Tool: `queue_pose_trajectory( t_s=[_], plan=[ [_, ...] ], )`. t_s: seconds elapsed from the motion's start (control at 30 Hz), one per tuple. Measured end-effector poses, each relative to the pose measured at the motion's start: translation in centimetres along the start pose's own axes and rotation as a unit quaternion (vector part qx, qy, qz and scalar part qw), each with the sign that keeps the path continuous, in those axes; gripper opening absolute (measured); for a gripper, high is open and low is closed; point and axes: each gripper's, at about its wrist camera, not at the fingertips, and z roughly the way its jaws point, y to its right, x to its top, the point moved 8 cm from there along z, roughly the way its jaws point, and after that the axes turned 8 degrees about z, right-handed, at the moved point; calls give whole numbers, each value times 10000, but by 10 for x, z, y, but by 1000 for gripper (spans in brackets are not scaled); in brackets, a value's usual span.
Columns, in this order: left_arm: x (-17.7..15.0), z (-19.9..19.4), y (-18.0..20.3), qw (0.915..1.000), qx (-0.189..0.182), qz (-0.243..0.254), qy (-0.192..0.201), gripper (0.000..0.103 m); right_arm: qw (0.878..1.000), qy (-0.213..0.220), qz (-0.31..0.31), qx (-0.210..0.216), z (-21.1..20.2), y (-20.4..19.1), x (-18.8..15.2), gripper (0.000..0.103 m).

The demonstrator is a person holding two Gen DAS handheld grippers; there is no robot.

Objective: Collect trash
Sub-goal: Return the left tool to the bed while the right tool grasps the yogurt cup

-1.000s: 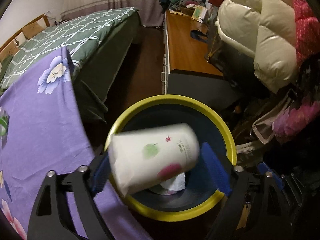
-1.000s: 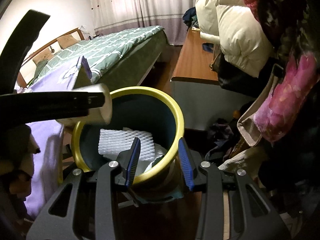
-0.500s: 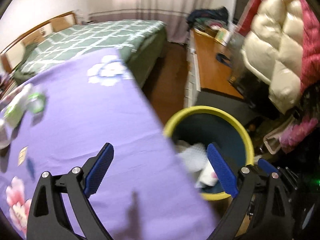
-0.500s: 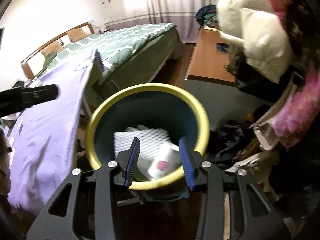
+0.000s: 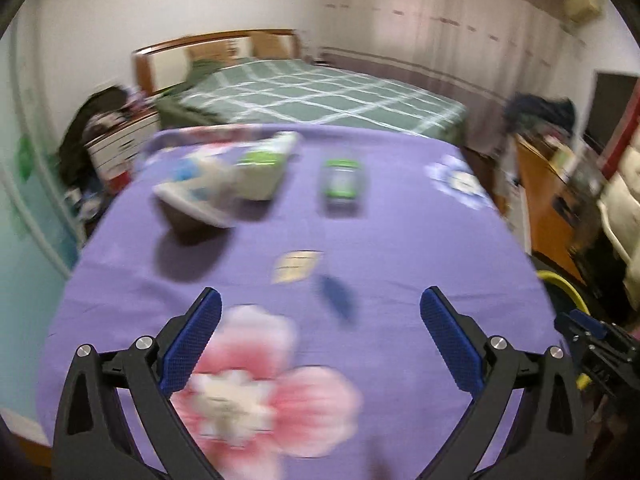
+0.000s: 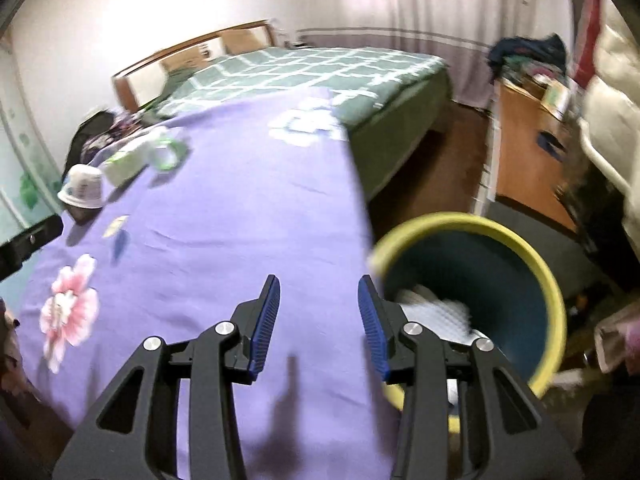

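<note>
My left gripper (image 5: 320,336) is open and empty above the near part of the purple flowered tablecloth (image 5: 400,248). Ahead on the cloth lie a white paper bowl (image 5: 196,200), a green and white carton (image 5: 264,168), a clear bottle with a green label (image 5: 342,184) and a small paper scrap (image 5: 296,266). My right gripper (image 6: 319,320) is open and empty over the table's right edge. The yellow-rimmed dark bin (image 6: 528,256) stands just right of it, with white foam wrap (image 6: 436,312) inside. The bowl (image 6: 82,192) and carton (image 6: 128,162) also show in the right wrist view.
A bed with a green checked cover (image 5: 320,96) lies beyond the table. A wooden low cabinet (image 6: 524,152) and piled quilts (image 6: 612,120) stand on the right. Brown floor (image 6: 436,168) runs between bed and cabinet. A drawer unit with clutter (image 5: 116,144) is at the left.
My left gripper has let the white cup fall into the bin and swung left over the table. My right gripper has also swung left, from the bin to the table edge.
</note>
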Motion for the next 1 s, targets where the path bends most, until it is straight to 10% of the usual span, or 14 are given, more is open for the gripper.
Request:
queue_pose_trajectory(
  t_s=[0.57,1.0],
  plan=[
    [-23,-27,-196,9863,1200,-1098,288,98,9837,-383,-1090,1379,62,-246,26,45],
    [-27,-22,-230,9837,1267,-1256,219,98,9776,-712,-706,1850,99,-341,51,60]
  ],
)
